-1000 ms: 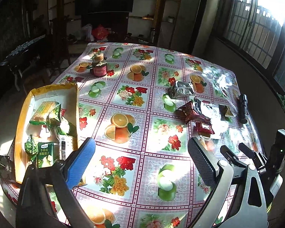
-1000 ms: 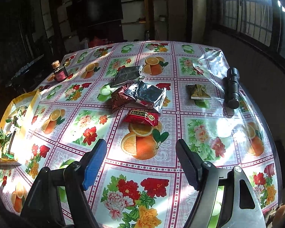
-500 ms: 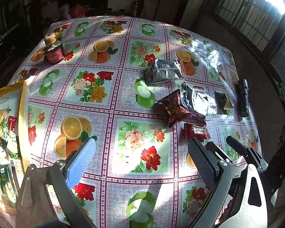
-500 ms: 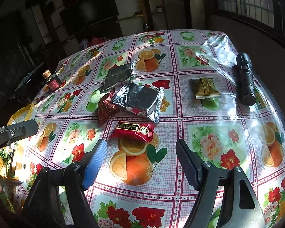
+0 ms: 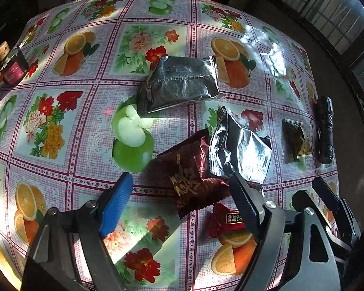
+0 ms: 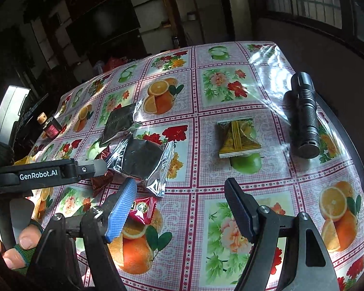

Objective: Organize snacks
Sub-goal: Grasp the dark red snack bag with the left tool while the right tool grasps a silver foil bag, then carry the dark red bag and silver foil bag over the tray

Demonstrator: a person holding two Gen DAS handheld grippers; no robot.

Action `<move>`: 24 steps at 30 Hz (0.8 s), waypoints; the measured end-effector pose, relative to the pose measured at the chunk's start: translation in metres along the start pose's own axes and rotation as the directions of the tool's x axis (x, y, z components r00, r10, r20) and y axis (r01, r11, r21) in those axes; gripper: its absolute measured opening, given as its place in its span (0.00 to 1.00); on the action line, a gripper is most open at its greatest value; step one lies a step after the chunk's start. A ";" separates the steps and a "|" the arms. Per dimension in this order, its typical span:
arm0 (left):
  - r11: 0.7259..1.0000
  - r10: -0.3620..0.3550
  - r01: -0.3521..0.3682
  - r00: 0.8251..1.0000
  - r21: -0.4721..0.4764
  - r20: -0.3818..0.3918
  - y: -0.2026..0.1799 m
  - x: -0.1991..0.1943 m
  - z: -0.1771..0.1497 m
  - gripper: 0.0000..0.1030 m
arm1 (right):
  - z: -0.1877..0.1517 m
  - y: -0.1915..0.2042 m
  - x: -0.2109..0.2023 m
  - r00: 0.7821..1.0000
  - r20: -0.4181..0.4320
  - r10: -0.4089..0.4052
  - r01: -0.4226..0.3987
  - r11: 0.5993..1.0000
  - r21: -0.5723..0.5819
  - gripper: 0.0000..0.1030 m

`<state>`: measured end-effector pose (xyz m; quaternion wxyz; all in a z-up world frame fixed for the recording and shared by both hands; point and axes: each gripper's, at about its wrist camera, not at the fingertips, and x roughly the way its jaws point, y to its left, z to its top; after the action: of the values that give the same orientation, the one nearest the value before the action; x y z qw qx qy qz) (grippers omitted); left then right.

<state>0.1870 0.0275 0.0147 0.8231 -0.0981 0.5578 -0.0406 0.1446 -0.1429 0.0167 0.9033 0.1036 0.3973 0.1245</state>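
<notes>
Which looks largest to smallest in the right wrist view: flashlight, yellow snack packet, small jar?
1. flashlight and yellow snack packet: alike, so no order between them.
2. small jar: smallest, but farthest away, so partly distance.

"GenRobot.AI" in white on the left gripper arm. Gold lettering on maroon packet and red packet, both unreadable.

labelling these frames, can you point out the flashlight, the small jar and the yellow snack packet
flashlight (image 6: 305,115), right wrist view, middle of its black barrel
small jar (image 5: 12,69), left wrist view, on its dark red label
yellow snack packet (image 6: 237,137), right wrist view, centre of the wrapper
</notes>
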 end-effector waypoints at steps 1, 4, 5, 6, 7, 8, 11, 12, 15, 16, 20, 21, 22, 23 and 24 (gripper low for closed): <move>1.000 0.000 0.000 1.000 0.008 -0.009 0.001 0.003 0.000 0.65 | 0.005 0.001 0.005 1.000 -0.007 0.010 -0.010 1.000 -0.011 0.73; 0.998 0.047 -0.047 0.999 0.051 0.016 0.005 0.001 -0.001 0.47 | 0.016 0.009 0.020 0.998 -0.029 0.060 -0.061 0.997 -0.053 0.73; 0.998 0.035 -0.035 0.999 0.057 0.009 0.011 0.000 -0.001 0.47 | 0.019 0.014 0.025 0.995 -0.039 0.087 -0.090 0.993 -0.078 0.73; 0.998 0.029 -0.029 1.000 0.064 0.005 0.016 -0.001 0.000 0.47 | 0.021 0.019 0.028 0.994 -0.043 0.098 -0.102 0.989 -0.109 0.73; 0.997 0.024 -0.024 1.000 0.072 0.002 0.023 -0.003 0.000 0.47 | 0.023 0.026 0.031 0.994 -0.047 0.102 -0.108 0.983 -0.148 0.73; 0.997 0.019 -0.019 1.000 0.077 0.001 0.029 -0.004 0.000 0.47 | 0.024 0.032 0.034 0.992 -0.055 0.111 -0.119 0.975 -0.187 0.73; 0.997 0.008 -0.008 1.000 0.073 -0.002 0.043 -0.006 0.004 0.48 | 0.026 0.052 0.044 0.993 -0.069 0.101 -0.117 0.946 -0.303 0.73; 0.997 0.004 -0.004 1.000 0.076 -0.003 0.045 -0.006 0.005 0.48 | 0.025 0.058 0.048 0.993 -0.075 0.093 -0.113 0.934 -0.340 0.73; 0.996 0.004 -0.004 1.000 0.094 -0.002 0.045 -0.005 0.007 0.57 | 0.023 0.070 0.064 0.993 -0.104 0.048 -0.087 0.902 -0.422 0.73; 0.995 0.008 -0.008 1.000 0.100 -0.002 0.044 -0.004 0.007 0.62 | 0.022 0.072 0.069 0.993 -0.112 0.030 -0.077 0.895 -0.440 0.73; 0.989 0.072 -0.074 0.997 0.129 0.015 0.031 0.001 0.006 0.64 | 0.016 0.071 0.082 0.992 -0.124 -0.028 -0.033 0.883 -0.469 0.72; 0.986 0.089 -0.091 0.996 0.139 0.023 0.029 0.002 0.005 0.63 | 0.017 0.068 0.081 0.991 -0.129 -0.026 -0.035 0.892 -0.450 0.69; 0.983 0.106 -0.109 0.994 0.145 0.033 0.027 0.002 0.003 0.60 | 0.018 0.063 0.080 0.988 -0.152 0.001 -0.064 0.911 -0.408 0.49; 0.979 0.133 -0.139 0.990 0.148 0.046 0.027 0.002 0.001 0.51 | 0.020 0.057 0.079 0.985 -0.167 0.040 -0.098 0.929 -0.356 0.48; 0.976 0.150 -0.156 0.987 0.149 0.055 0.028 0.001 0.000 0.46 | 0.021 0.051 0.077 0.983 -0.171 0.063 -0.115 0.942 -0.315 0.47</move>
<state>0.1862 0.0544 0.0080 0.8410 0.0076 0.5408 -0.0177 0.2034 -0.0732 -0.0078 0.8669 -0.0382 0.4372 0.2365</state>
